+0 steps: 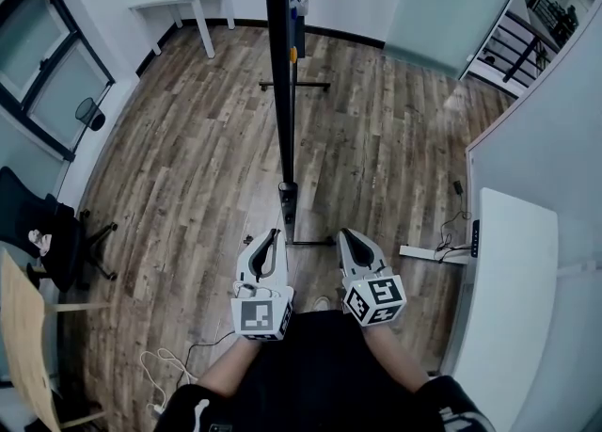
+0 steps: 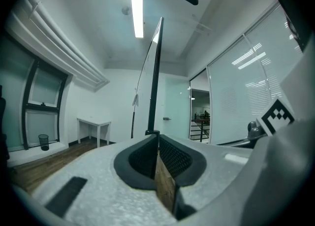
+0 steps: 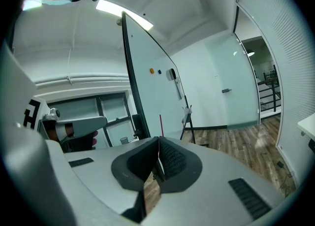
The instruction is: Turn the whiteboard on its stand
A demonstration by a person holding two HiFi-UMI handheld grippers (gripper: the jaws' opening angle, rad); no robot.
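The whiteboard [image 1: 278, 72] stands edge-on to me, a tall dark-framed panel on a floor stand with a cross foot [image 1: 294, 86]. My left gripper [image 1: 275, 232] hovers just left of its near edge and my right gripper [image 1: 346, 234] just right of it; neither touches the frame. In the left gripper view the board's edge [image 2: 155, 72] rises straight ahead of my left gripper [image 2: 157, 134], whose jaws are shut on nothing. In the right gripper view the board's white face [image 3: 152, 87] with magnets slants off to the left, and my right gripper [image 3: 159, 137] is shut and holds nothing.
A white table [image 1: 183, 2] stands against the back wall and an office chair [image 1: 47, 232] at the left. A white desk [image 1: 508, 298] runs along the right, with cables on the floor [image 1: 165, 364]. A glass door [image 1: 451, 7] and a stair railing [image 1: 513, 44] are at the far right.
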